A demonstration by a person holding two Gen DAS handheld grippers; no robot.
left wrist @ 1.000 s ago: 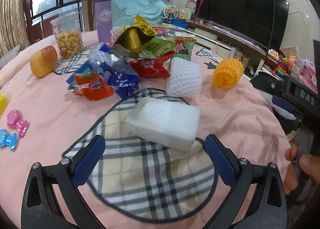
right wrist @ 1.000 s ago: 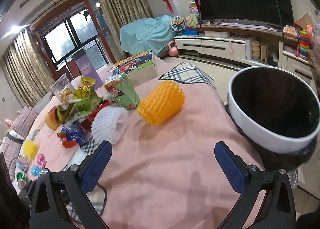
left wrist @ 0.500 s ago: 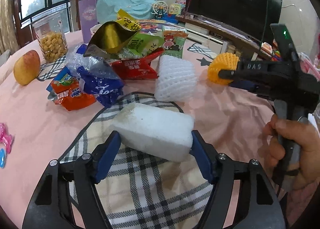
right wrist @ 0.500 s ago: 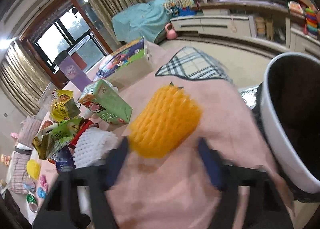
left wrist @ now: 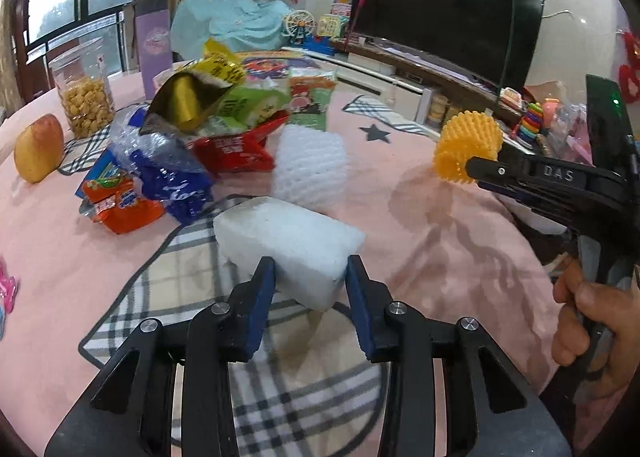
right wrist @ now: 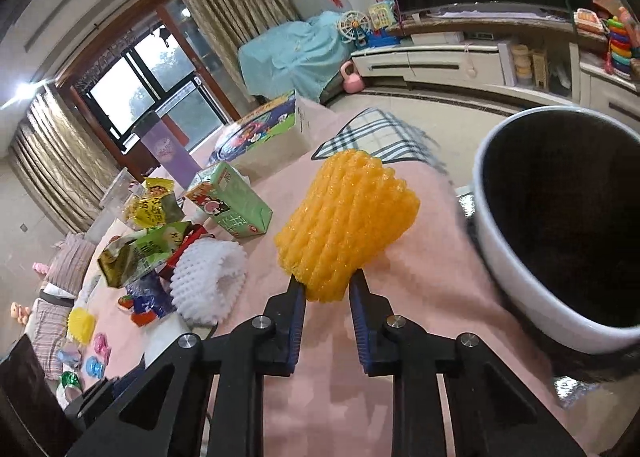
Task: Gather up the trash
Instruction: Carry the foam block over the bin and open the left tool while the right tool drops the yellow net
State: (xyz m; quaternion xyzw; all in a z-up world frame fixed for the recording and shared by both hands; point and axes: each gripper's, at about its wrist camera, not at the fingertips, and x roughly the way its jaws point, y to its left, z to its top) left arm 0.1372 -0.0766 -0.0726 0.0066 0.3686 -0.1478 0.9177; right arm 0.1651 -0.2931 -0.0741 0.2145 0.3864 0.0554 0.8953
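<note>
A white foam block [left wrist: 288, 241] lies on the plaid patch of the pink tablecloth; my left gripper [left wrist: 310, 273] is closing on its near end, both blue pads pressing its sides. My right gripper [right wrist: 326, 291] is closing on the near end of an orange foam fruit net [right wrist: 348, 225], pinched between its pads. In the left wrist view that orange net [left wrist: 466, 147] sits at the tip of the right gripper, held by a person's hand [left wrist: 592, 325]. A white foam net [left wrist: 310, 167] and a heap of snack wrappers [left wrist: 192, 137] lie beyond the block.
A white-rimmed bin with a black liner [right wrist: 560, 225] stands at the table's right edge. An apple [left wrist: 40, 147], a clear jar of snacks [left wrist: 84, 97], a green carton [right wrist: 228, 201] and a flat colourful box [right wrist: 260, 133] sit farther back. Small toys [right wrist: 96, 345] lie at the left.
Both grippers went from wide open to closed down: the left onto the white foam block, the right onto the orange net after moving up to it.
</note>
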